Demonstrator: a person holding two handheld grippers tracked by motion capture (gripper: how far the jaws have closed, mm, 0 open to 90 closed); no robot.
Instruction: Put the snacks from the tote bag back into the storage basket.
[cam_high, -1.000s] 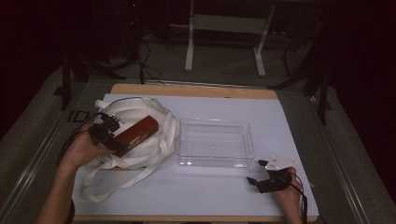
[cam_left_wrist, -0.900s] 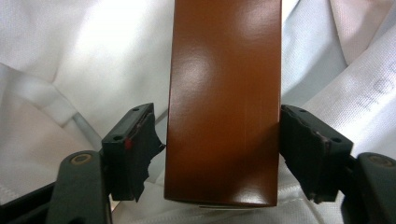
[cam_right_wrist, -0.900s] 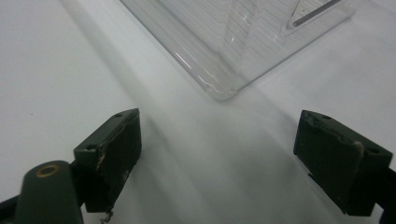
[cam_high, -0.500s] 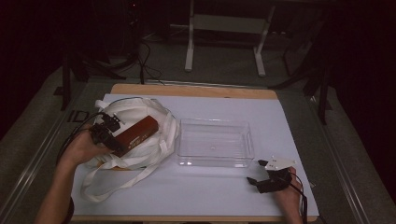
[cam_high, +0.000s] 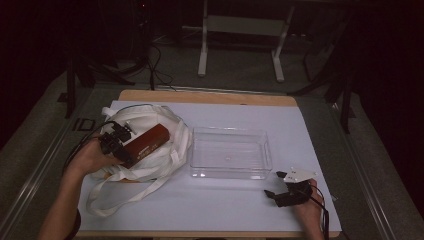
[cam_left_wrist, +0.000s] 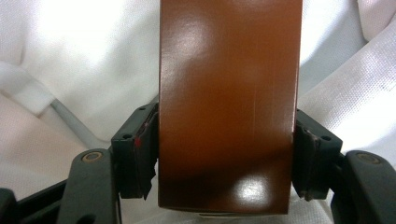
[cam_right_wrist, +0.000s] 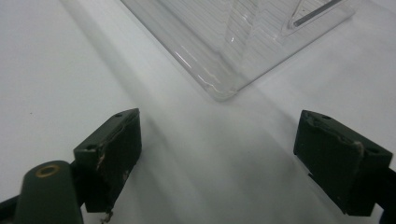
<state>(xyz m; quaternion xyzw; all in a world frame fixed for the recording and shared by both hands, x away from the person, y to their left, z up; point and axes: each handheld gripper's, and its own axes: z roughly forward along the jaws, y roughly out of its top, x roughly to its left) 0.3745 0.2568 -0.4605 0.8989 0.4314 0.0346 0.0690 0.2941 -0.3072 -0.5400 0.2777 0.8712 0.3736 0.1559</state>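
A glossy brown box is held over a white cloth tote bag at the table's left. My left gripper is shut on the box's near end; in the left gripper view both pads press the sides of the brown box, with white bag fabric behind it. A clear plastic tray lies empty in the middle of the table. My right gripper rests open on the white table cover near the tray's front right corner, nothing between its fingers.
The white table cover spans the wooden table. The bag's long straps trail toward the front edge. Beyond the table's far edge stand a white frame stand and cables on the dark floor.
The left hand and the brown box have shifted only slightly over the bag. The right gripper has not moved.
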